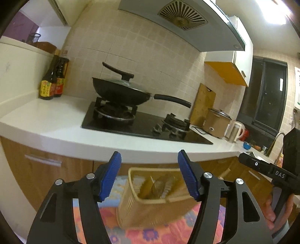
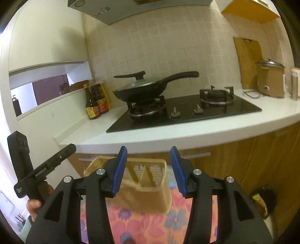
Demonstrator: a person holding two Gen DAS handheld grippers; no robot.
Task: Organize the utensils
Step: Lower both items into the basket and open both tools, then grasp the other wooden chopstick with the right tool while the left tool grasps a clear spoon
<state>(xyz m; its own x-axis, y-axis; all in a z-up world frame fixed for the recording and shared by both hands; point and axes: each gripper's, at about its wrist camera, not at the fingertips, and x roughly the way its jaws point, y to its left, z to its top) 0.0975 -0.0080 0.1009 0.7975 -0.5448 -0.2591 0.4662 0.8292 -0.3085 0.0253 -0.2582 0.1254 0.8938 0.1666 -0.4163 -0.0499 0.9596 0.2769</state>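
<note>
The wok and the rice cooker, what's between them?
In the right wrist view, a bare burner sits between the wok and the rice cooker. A wooden cutting board leans on the wall behind.

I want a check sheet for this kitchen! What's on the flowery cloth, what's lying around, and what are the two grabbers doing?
Surface: flowery cloth under the basket; what it covers is hidden.
Job's things: beige plastic utensil basket with dividers; something lies inside, too blurred to name.
Clutter: lidded wok on the gas hob, sauce bottles, cutting board, rice cooker, kettle.
Grippers: left gripper open, right gripper open; both in front of the basket, nothing between the pads.
Cables: a cord lies on the counter beside the rice cooker.
Surroundings: white countertop, tiled wall, range hood, wooden cabinets, dark window.
</note>
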